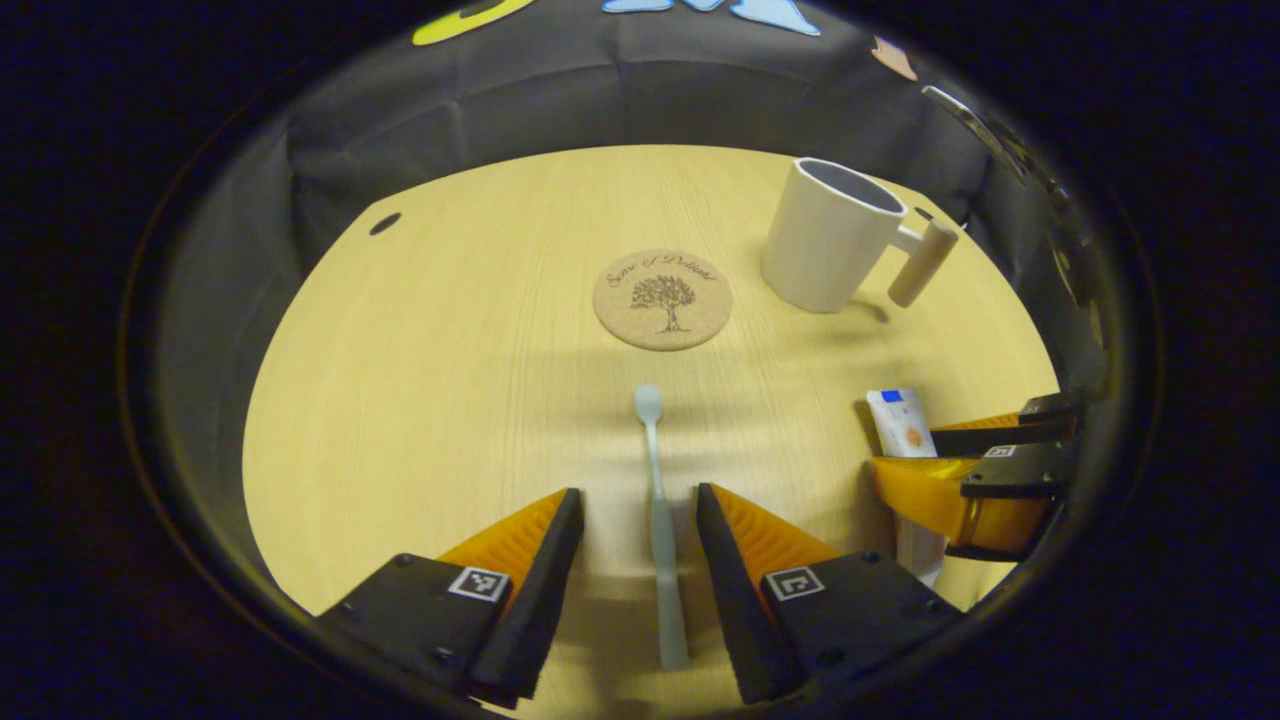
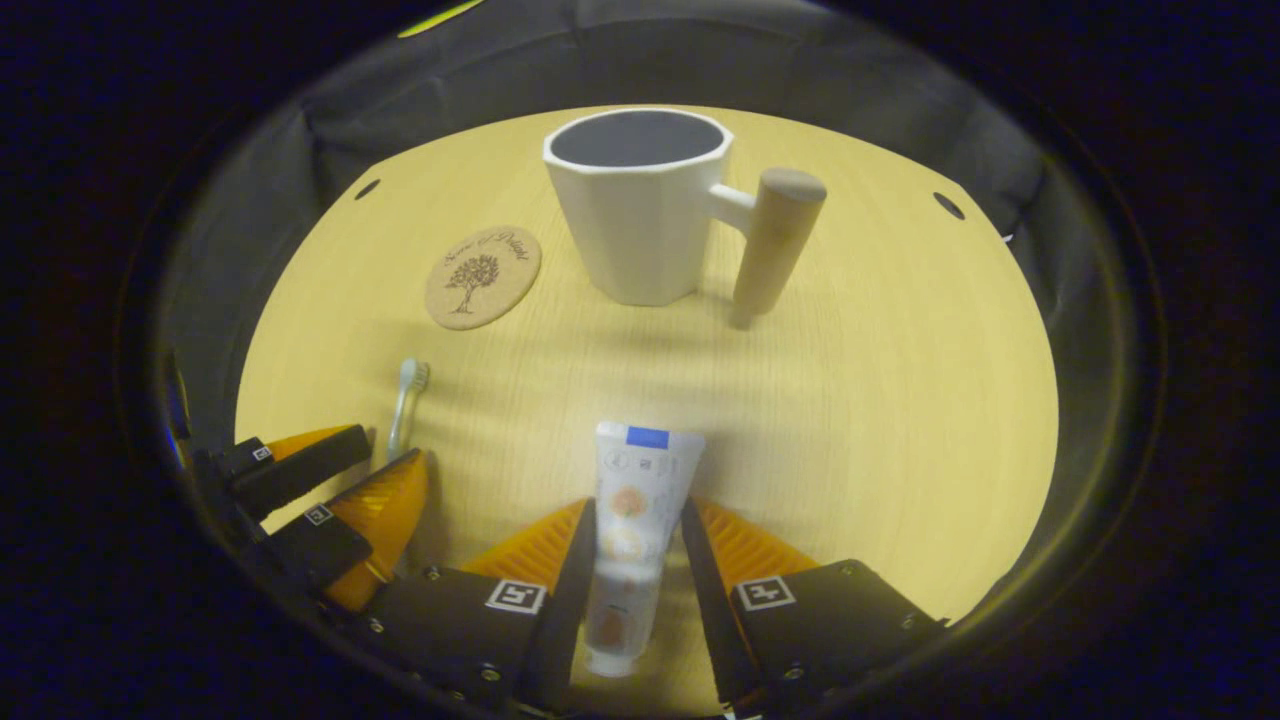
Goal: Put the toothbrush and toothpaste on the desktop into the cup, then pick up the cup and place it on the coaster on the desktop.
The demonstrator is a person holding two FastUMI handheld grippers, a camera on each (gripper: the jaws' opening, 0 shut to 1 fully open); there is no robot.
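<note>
Left tongs (image 1: pixel 640 500) gape around the flat-lying brush (image 1: pixel 661 530), right tongs (image 2: pixel 635 525) hug the paste (image 2: pixel 630 530); thin brush may slip when pinched off the table (image 1: pixel 450 400).

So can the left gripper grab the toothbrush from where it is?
Probably yes. The left gripper is open, with the toothbrush lying on the table straight between its fingers. Nothing sits in the gap, so closing should catch the handle.
</note>
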